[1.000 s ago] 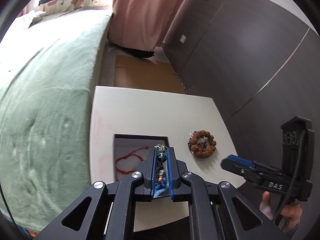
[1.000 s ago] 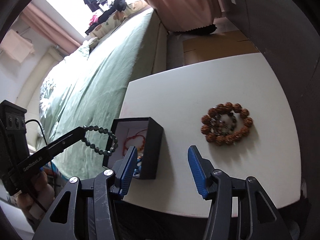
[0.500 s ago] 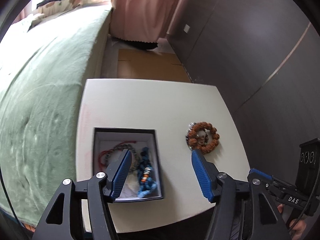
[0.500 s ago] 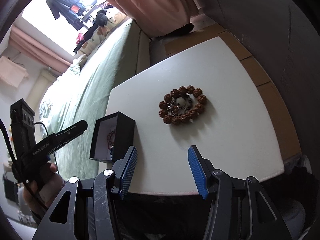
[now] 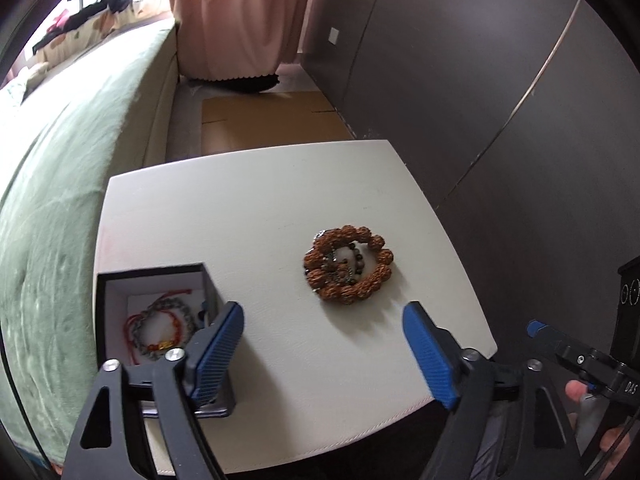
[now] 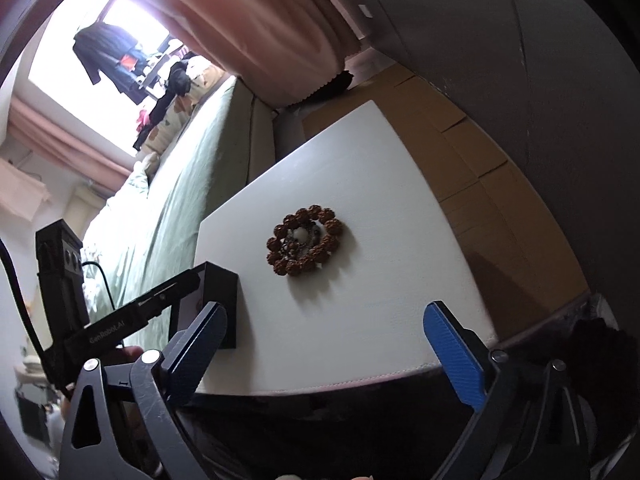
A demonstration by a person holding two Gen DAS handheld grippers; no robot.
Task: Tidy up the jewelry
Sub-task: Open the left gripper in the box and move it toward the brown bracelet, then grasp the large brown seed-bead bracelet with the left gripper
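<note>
The brown bead bracelet [image 5: 347,265] lies flat on the white table [image 5: 256,200], a ring of large knobbly beads with a smaller dark bead strand [image 5: 352,260] coiled inside it. From the right wrist view the same bracelet [image 6: 305,241] sits near the middle of the table [image 6: 360,304], with something pale at its centre that is too small to make out.

To the left of the bracelet, well apart from it, stands an open black jewelry box [image 5: 160,320] with a white lining, close to the table's left edge. Inside it lie a grey bead bracelet [image 5: 168,312] and a red cord bracelet [image 5: 160,342] with orange beads, overlapping each other; a bit of blue shows behind the gripper finger and cannot be identified. In the right wrist view the box [image 6: 222,300] shows only its dark outer wall.

The left hand-held gripper [image 5: 324,352] hangs above the table's near edge, nearer than the bracelet, its blue-padded fingers spread wide and holding nothing; its left finger [image 5: 218,354] overlaps the box's near right corner. The right hand-held gripper [image 6: 328,352] is likewise spread wide and empty, nearer than the bracelet and off the table's near edge.

Left of the table, beyond the box, runs a bed with a green cover [image 5: 60,200]. Beyond the bracelet hang pink curtains [image 5: 240,20], and to its right stands a dark panelled wall [image 5: 500,100].
</note>
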